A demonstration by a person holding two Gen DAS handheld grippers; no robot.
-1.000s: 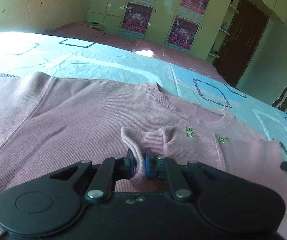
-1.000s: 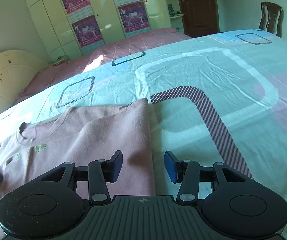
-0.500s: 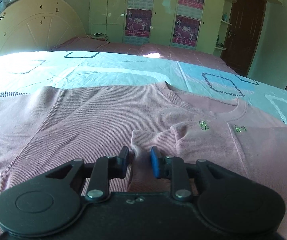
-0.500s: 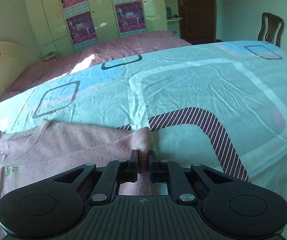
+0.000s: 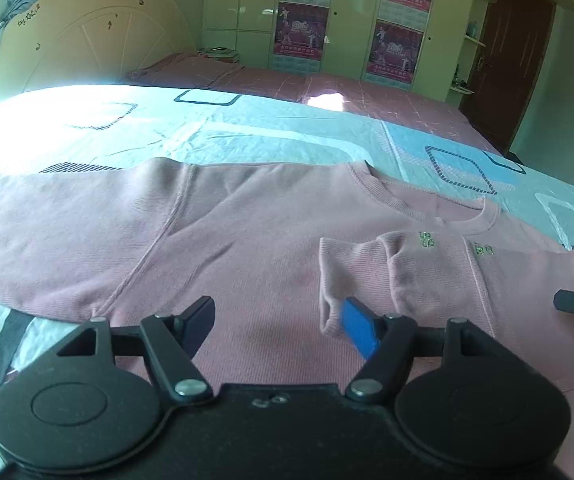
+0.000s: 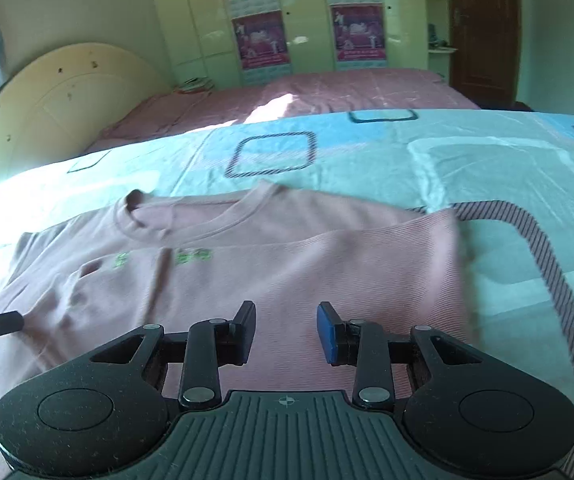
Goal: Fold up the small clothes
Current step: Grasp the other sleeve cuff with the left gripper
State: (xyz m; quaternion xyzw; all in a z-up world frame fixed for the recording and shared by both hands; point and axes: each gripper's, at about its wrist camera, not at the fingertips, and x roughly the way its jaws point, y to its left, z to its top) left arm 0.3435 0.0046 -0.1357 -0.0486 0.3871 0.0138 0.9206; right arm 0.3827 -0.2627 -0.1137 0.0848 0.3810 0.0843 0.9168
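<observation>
Pink sweater [image 5: 247,240] lies under both grippers' empty, opening jaws (left wide, right narrower).

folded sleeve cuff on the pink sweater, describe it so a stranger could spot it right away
On the bed's patterned blue sheet lies a pink sweater, chest up. The folded sleeve cuff lies across its chest, just below the neckline. It is the ribbed end left of the small green embroidery.
</observation>
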